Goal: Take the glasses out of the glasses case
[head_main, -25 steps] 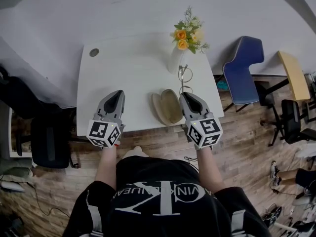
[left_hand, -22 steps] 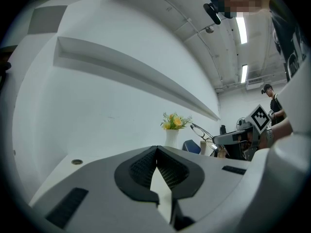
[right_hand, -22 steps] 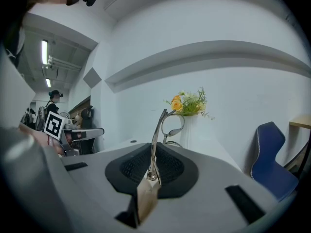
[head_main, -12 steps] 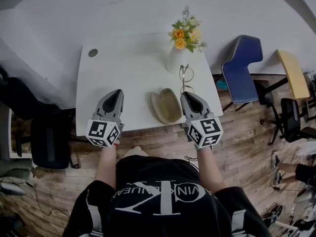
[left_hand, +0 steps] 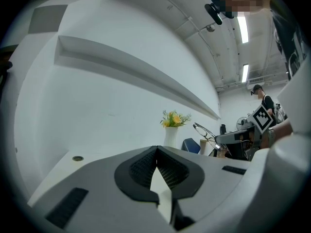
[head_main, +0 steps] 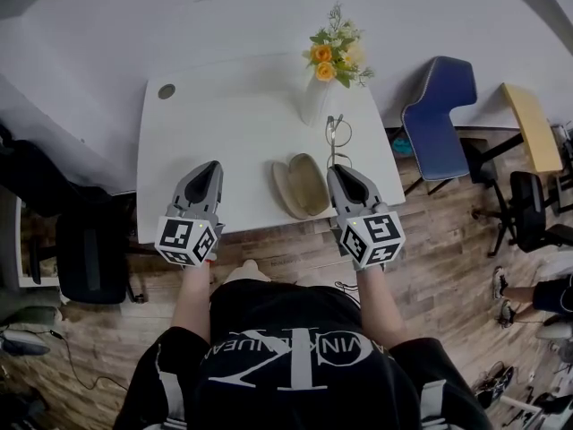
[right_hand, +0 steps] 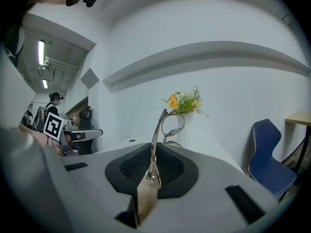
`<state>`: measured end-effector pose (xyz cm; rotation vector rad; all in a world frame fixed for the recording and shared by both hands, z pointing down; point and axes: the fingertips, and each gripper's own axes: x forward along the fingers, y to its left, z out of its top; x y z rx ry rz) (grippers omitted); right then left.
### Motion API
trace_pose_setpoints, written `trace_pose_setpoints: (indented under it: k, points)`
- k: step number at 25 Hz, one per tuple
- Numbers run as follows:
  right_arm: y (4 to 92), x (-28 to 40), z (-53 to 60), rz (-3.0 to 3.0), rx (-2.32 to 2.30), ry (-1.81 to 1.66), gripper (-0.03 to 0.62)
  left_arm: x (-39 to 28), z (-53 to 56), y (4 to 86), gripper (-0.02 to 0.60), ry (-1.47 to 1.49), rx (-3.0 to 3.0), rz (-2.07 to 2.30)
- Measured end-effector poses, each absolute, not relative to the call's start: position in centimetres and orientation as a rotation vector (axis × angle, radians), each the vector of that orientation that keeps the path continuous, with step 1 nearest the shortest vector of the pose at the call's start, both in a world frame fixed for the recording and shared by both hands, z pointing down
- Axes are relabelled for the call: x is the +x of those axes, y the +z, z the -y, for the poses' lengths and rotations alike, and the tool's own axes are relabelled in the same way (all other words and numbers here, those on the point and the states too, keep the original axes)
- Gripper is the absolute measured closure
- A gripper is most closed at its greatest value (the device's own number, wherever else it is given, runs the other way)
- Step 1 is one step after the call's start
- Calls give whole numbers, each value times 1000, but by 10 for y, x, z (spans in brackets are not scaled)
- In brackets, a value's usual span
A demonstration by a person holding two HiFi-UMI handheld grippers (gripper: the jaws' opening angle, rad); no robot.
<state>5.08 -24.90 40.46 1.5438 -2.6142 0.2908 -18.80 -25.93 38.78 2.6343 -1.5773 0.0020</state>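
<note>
— White table [head_main: 242, 124], but how much of it is bare?
— Most of the upper left and middle in the head view. Only a small round grommet [head_main: 166, 91] sits near its top-left corner. The near edge runs just under both grippers, and the right edge lies just past the glasses.
— Where are the glasses?
— The glasses [head_main: 337, 134] are out of the glasses case [head_main: 303, 186], held over the table right of centre. The right gripper [head_main: 340, 174] has its jaws clamped on one temple arm. In the right gripper view the frame rises from the pads with the lenses at the far end.
— And the other one?
— The left gripper [head_main: 213, 168] is at lower left of centre over bare table, jaws pressed together with nothing between them, well apart from the case.
— Anything in the way?
— The case lies open just left of the right gripper, close to the near edge. A white vase [head_main: 316, 104] of orange and yellow flowers [head_main: 333, 52] stands just beyond the glasses, toward the top. A blue chair [head_main: 437, 119] sits off the right edge and a black chair [head_main: 89, 258] off the lower left.
</note>
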Motion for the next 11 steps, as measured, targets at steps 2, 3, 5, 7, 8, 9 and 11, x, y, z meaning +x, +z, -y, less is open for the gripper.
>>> trace_pose_setpoints:
  k: [2,3,5,7,8,9,11]
  points:
    - [404,52,248,2618,1548,289,549,-186,259,389,566,5,2634,1573]
    - [404,53,248,2619,1551,289,549,-185,259,389,566,5,2634,1571]
    - [403,54,247,2622,1556,286,549,-185,259,390,566,6,2634,1569]
    - [402,55,246,2626,1560,283,549,-186,259,391,566,6,2633,1570]
    - [401,55,246,2628,1563,281,549,-186,259,391,566,6,2632,1571]
    - [401,55,246,2631,1565,281,549,-187,258,391,566,6,2631,1573]
    - [400,56,245,2638,1569,279,549,-187,258,391,566,5,2629,1576]
